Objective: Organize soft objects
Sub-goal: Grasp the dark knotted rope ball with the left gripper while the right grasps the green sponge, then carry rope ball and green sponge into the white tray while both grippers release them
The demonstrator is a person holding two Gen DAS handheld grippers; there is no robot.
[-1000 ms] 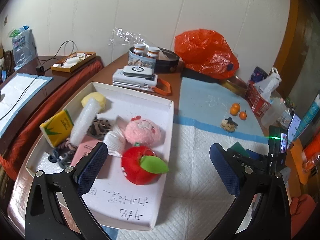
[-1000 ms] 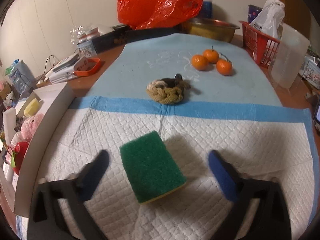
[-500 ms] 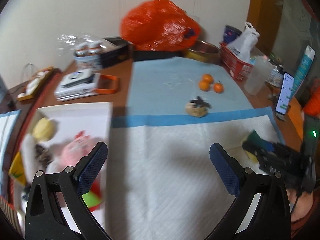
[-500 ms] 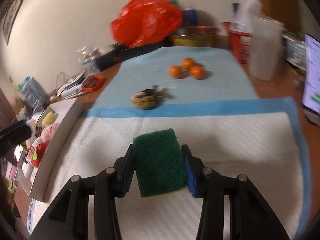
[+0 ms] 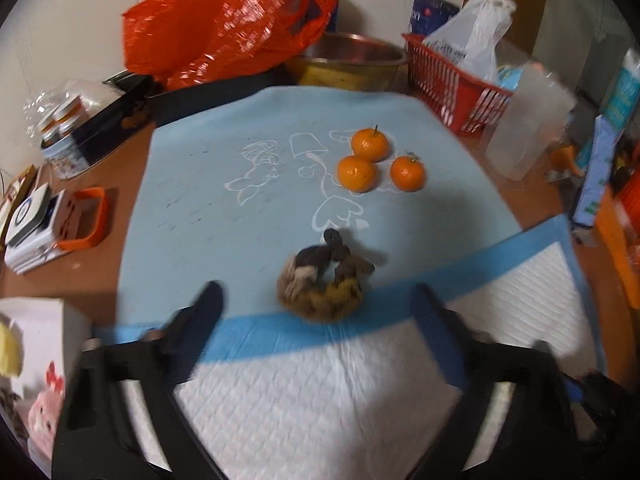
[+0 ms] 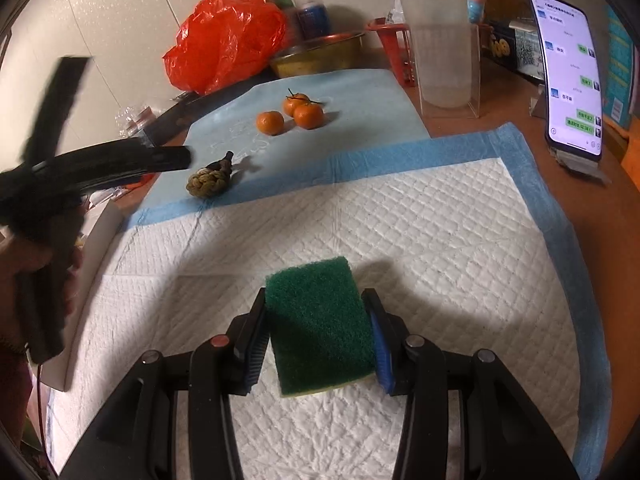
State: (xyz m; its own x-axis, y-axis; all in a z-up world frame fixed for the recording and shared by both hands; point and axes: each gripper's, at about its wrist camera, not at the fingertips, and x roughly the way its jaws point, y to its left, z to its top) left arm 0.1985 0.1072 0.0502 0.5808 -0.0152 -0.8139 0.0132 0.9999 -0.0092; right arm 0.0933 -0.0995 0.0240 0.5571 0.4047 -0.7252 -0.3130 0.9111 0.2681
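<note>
A brown and tan braided rope knot (image 5: 320,284) lies on the light blue mat (image 5: 208,184), just ahead of my left gripper (image 5: 316,296). Its jaws are closing, with the knot at the gap between the fingertips and neither pad touching it. In the right wrist view, my right gripper (image 6: 316,300) is shut on a green scouring sponge (image 6: 320,320) with a yellow underside, above the white quilted pad (image 6: 440,240). The left gripper (image 6: 120,160) and the hand holding it show at the left there, near the rope knot (image 6: 208,182). A white tray (image 5: 44,320) at the lower left holds a pink plush (image 5: 44,404).
Three oranges (image 5: 360,172) sit on the blue mat beyond the knot. Behind are a red plastic bag (image 5: 224,20), a metal bowl (image 5: 348,64), a red basket (image 5: 452,80) and a clear jug (image 6: 440,48). A lit phone (image 6: 568,72) stands at the right. Stacked books (image 5: 36,232) lie left.
My left gripper swung right from over the tray to the rope knot, dipped, and its jaws narrowed. My right gripper shut on the green sponge and carried it across the pad.
</note>
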